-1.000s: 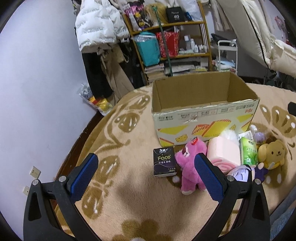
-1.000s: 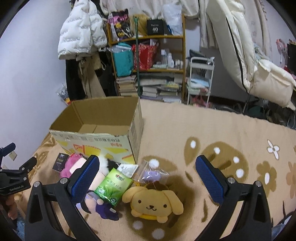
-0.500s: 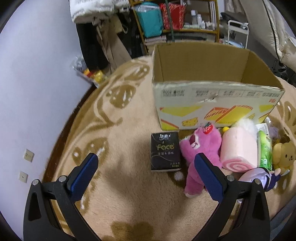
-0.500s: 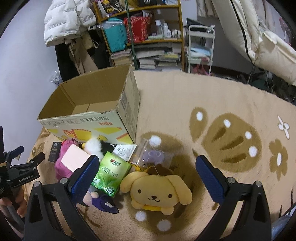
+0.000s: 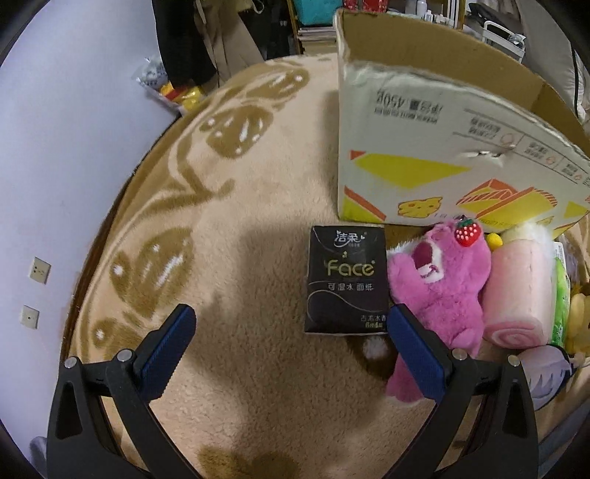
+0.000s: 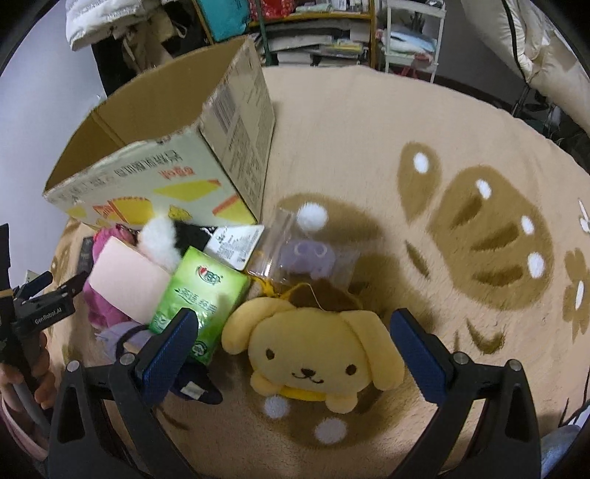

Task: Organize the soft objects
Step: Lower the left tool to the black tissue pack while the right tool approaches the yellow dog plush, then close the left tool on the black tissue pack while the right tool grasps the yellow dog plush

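Observation:
An open cardboard box (image 5: pixel 435 140) (image 6: pixel 155 147) stands on the beige rug. In front of it lie a black tissue pack (image 5: pixel 346 285), a pink plush bear (image 5: pixel 442 291), a pink roll cushion (image 5: pixel 520 291) (image 6: pixel 125 282), a green tissue pack (image 6: pixel 201 294) and a yellow plush dog (image 6: pixel 313 353). My left gripper (image 5: pixel 291 328) hovers open just short of the black pack, its right finger beside the bear. My right gripper (image 6: pixel 291 329) is open, straddling the yellow dog from above. A purple toy (image 6: pixel 309 254) in a clear bag sits behind the dog.
A purple plush (image 5: pixel 545 368) lies at the pile's near edge. Shelves (image 6: pixel 317 29) with books, a white cart (image 6: pixel 409 37) and hanging coats (image 5: pixel 191 40) line the far wall. A hand (image 6: pixel 22 372) holds the left gripper at the right wrist view's left edge.
Both grippers have dropped lower and closer to the pile. The left one has closed in on the black tissue pack; the right one now brackets the yellow dog.

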